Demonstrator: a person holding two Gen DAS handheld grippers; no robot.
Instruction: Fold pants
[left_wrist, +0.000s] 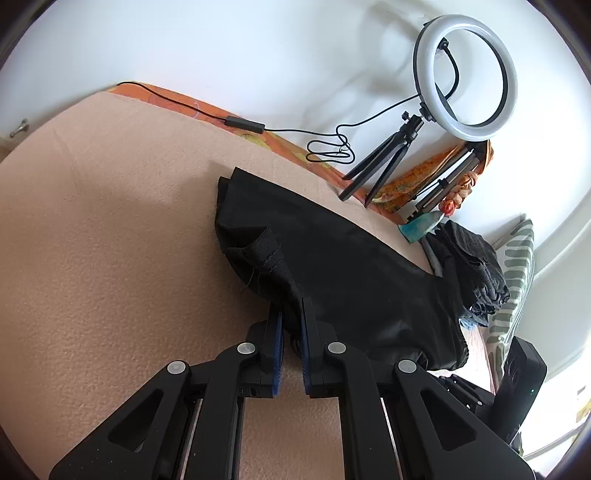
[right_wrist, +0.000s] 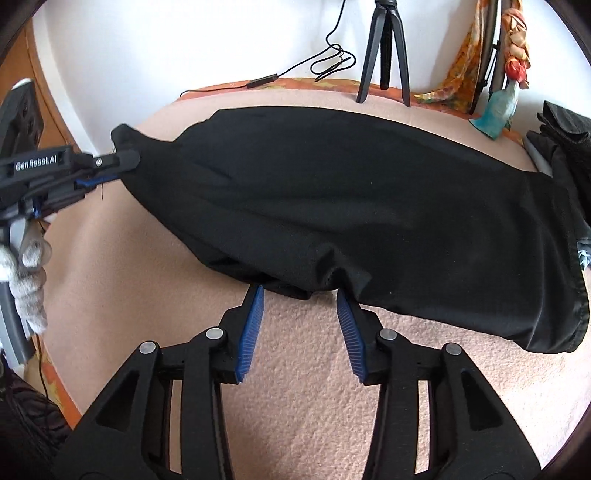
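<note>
A pair of black fabric pants (right_wrist: 332, 199) lies stretched across a peach-coloured fleece blanket (right_wrist: 295, 369) covering a bed, running from the left of the right wrist view to its far right edge.

In the left wrist view, the left gripper (left_wrist: 291, 317) sits at bottom centre with its blue-padded jaws nearly together, pinching a bunched hem of the pants (left_wrist: 332, 258). The rest of the cloth spreads away toward the upper right of that frame. The right wrist view shows this same left gripper (right_wrist: 122, 162) at the left edge, clamped on the end of the pants, with a grey-gloved hand (right_wrist: 26, 273) on its handle.

The right gripper (right_wrist: 300, 295) is at lower centre of its own view, jaws moderately apart with nothing pressed between them. Its fingertips reach the near edge of the pants, at a small pucker in the cloth.

A white ring light (left_wrist: 465, 77) on a black tripod stands against the white wall at upper right of the left wrist view.
</note>
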